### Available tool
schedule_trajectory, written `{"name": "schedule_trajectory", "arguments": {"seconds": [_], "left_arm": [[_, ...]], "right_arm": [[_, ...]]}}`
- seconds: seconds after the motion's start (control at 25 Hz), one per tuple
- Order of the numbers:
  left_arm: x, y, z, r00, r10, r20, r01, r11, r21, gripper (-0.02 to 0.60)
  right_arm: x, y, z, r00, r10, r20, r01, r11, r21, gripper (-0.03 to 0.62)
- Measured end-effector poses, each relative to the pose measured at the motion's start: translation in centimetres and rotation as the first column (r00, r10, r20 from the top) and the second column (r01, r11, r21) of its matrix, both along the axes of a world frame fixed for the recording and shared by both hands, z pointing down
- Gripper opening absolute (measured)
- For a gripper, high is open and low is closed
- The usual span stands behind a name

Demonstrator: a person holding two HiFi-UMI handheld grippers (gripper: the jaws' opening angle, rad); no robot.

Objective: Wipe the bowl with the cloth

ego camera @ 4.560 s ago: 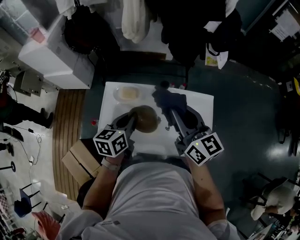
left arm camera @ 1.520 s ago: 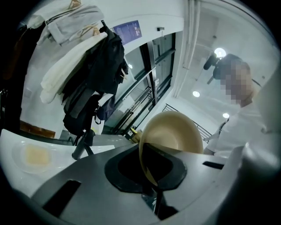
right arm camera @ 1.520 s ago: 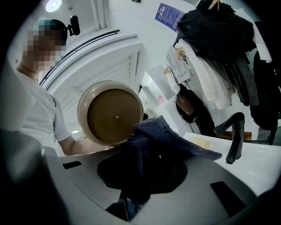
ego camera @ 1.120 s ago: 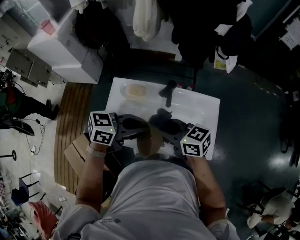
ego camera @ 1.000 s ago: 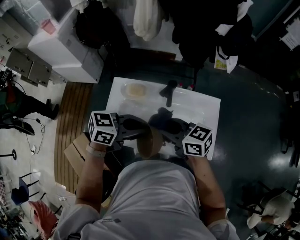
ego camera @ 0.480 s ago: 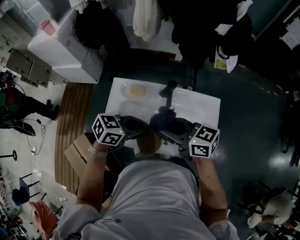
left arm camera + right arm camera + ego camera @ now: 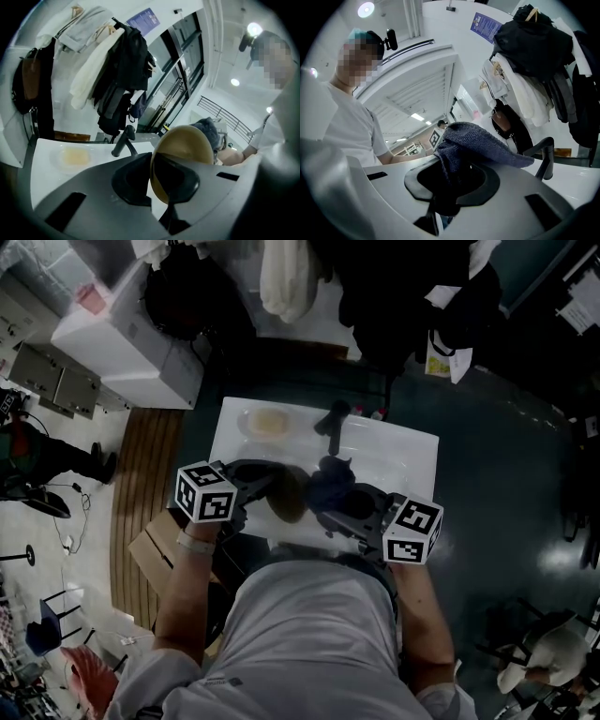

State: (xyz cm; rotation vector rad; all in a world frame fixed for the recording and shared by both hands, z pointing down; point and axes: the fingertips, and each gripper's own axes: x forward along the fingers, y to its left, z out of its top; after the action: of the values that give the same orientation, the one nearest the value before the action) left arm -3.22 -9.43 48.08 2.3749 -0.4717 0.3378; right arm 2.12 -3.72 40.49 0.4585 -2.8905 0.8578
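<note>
Your left gripper (image 7: 157, 180) pinches the bowl (image 7: 187, 145) by its rim, tilted mid-frame, so the cloth (image 7: 483, 143) clamped in your right gripper (image 7: 445, 187) can probably reach it.

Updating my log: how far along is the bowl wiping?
Done: the left tool is shut on the rim of the bowl, and the right tool is shut on the cloth, both held above the white table. In hand: the bowl is tilted on edge, with the cloth close at its far side. Left: the wiping itself; how much is wiped cannot be told.
</note>
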Motion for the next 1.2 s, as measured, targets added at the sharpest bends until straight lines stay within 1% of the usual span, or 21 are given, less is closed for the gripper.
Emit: {"name": "schedule_trajectory", "arguments": {"seconds": [0.12, 0.2, 0.36, 0.52, 0.64, 0.76, 0.92, 1.04, 1.12, 1.2], "left_arm": [[-0.6, -1.1, -0.4, 0.997, -0.067, -0.025, 0.067, 0.998, -0.01, 0.021], [-0.8, -1.6, -0.7, 0.994, -0.096, -0.054, 0.095, 0.995, -0.021, 0.02], [-0.7, -1.9, -1.9, 0.983, -0.122, -0.139, 0.115, 0.992, -0.051, 0.02], [-0.7, -2.1, -2.9, 0.973, -0.144, -0.181, 0.134, 0.989, -0.062, 0.02], [-0.5, -2.1, -3.6, 0.966, -0.145, -0.216, 0.133, 0.989, -0.07, 0.02], [-0.2, -1.8, -4.4, 0.961, -0.128, -0.245, 0.114, 0.991, -0.071, 0.02], [0.9, -0.9, -5.2, 0.961, -0.081, -0.263, 0.068, 0.996, -0.058, 0.02], [1.3, -0.5, -5.4, 0.959, -0.067, -0.277, 0.053, 0.997, -0.058, 0.02], [1.0, -0.5, -5.6, 0.951, -0.075, -0.299, 0.059, 0.996, -0.063, 0.02], [0.5, -0.7, -6.2, 0.933, -0.094, -0.347, 0.072, 0.995, -0.075, 0.02]], "right_arm": [[-0.3, 0.5, 0.3, 1.0, -0.017, -0.003, 0.017, 1.0, -0.006, 0.083], [-0.7, 0.9, 0.6, 0.999, -0.032, -0.005, 0.032, 0.999, -0.013, 0.083], [-1.3, 1.3, 1.1, 0.998, -0.059, -0.015, 0.059, 0.998, -0.022, 0.083], [-1.7, 1.4, 2.0, 0.996, -0.069, -0.05, 0.067, 0.997, -0.03, 0.083], [-2.1, 1.4, 2.9, 0.994, -0.073, -0.078, 0.07, 0.997, -0.038, 0.084], [-2.5, 1.2, 3.6, 0.993, -0.067, -0.098, 0.063, 0.997, -0.05, 0.083], [-2.7, 0.7, 4.8, 0.991, -0.044, -0.13, 0.037, 0.997, -0.061, 0.084], [-2.8, 0.5, 5.2, 0.991, -0.037, -0.128, 0.028, 0.997, -0.068, 0.083], [-2.9, 0.5, 5.2, 0.992, -0.031, -0.121, 0.022, 0.997, -0.072, 0.083], [-2.8, 0.4, 4.8, 0.994, -0.016, -0.106, 0.009, 0.997, -0.071, 0.083]]}}
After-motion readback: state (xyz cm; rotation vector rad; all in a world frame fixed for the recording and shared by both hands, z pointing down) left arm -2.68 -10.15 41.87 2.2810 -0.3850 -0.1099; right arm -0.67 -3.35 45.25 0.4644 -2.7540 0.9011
